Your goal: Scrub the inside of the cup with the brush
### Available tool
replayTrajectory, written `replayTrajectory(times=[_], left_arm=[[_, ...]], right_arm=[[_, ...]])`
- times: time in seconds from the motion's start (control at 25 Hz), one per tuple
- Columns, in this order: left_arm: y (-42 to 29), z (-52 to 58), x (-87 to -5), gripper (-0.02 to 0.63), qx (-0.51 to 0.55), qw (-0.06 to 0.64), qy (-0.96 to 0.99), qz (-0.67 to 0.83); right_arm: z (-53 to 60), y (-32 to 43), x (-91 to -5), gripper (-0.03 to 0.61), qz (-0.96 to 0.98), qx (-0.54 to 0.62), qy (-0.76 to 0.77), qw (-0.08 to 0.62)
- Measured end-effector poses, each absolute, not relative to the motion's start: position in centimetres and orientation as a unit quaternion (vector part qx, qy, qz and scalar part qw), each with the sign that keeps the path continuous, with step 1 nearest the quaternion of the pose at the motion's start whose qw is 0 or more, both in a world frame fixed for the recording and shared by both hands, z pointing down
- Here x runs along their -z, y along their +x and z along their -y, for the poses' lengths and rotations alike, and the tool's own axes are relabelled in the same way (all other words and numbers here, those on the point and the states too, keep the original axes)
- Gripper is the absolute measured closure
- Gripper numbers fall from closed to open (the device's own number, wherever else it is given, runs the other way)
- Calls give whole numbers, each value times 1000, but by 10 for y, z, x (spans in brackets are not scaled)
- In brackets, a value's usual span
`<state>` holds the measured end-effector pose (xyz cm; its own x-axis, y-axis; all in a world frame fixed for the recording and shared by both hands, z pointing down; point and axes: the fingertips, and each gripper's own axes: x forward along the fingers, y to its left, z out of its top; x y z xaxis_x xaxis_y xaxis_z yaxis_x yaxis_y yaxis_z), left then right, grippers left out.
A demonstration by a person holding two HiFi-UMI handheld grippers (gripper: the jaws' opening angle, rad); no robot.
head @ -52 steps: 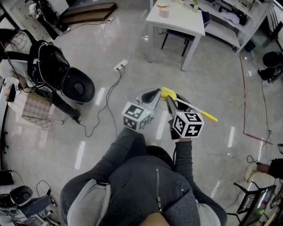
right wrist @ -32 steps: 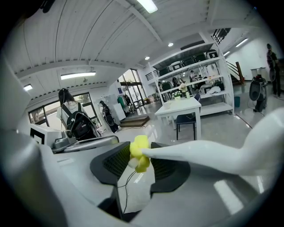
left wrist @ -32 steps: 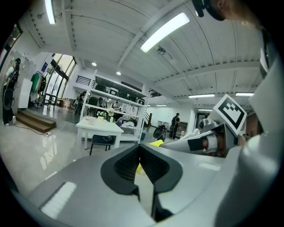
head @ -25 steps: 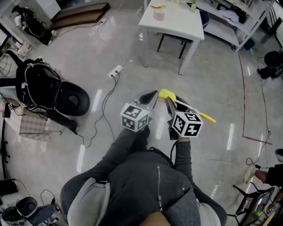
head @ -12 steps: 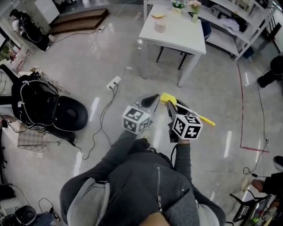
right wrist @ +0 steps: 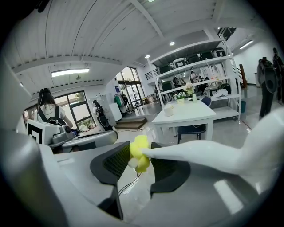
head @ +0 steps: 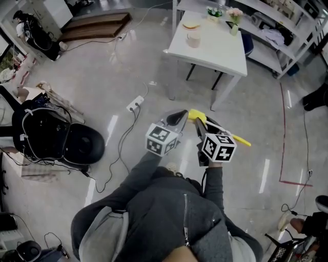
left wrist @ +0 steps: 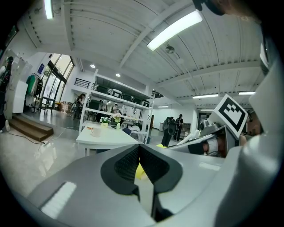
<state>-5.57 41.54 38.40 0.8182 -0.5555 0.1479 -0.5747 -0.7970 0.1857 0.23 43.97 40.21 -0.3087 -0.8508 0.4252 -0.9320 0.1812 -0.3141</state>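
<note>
A pale cup (head: 193,38) stands on the white table (head: 220,51) ahead of me; it also shows small in the left gripper view (left wrist: 95,131) and in the right gripper view (right wrist: 168,110). My right gripper (head: 197,123) is shut on the brush (head: 196,115), whose yellow head (right wrist: 141,153) sits between the pads while the white handle runs off to the right. My left gripper (head: 179,113) is held beside it, shut with nothing in it (left wrist: 139,166). Both are carried in the air over the floor, well short of the table.
A plate (head: 190,24) and small flower vases (head: 233,15) share the table. White shelving (head: 277,30) stands behind it. A power strip with cables (head: 136,104) lies on the floor, and a black backpack and seat (head: 51,135) are at the left. Red tape (head: 284,133) marks the floor at the right.
The table with the cup has come closer and lower in the head view as I walk toward it. Both grippers keep the same pose, with the brush still held.
</note>
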Motion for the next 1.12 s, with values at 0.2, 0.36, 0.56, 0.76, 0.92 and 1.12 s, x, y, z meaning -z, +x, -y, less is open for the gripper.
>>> replayTrajectory(times=[0.2, 0.36, 0.56, 0.76, 0.92, 1.12], left_arm=[[-61, -385, -394, 604, -50, 119, 945, 300], [-69, -362, -398, 604, -51, 123, 942, 307], [-71, -345, -403, 604, -46, 138, 939, 311], [-74, -337, -407, 604, -42, 152, 936, 314], [-77, -336, -417, 604, -49, 162, 933, 319], [-80, -326, -425, 604, -52, 170, 928, 328]], right_arm=[[-407, -10, -411, 426, 773, -259, 570, 100], [-385, -10, -414, 427, 768, -267, 574, 98], [-369, -9, -420, 428, 763, -271, 577, 108], [-364, -14, -423, 430, 763, -276, 573, 120], [-363, -18, -428, 429, 766, -280, 565, 126], [-348, -11, -434, 430, 763, -287, 566, 125]])
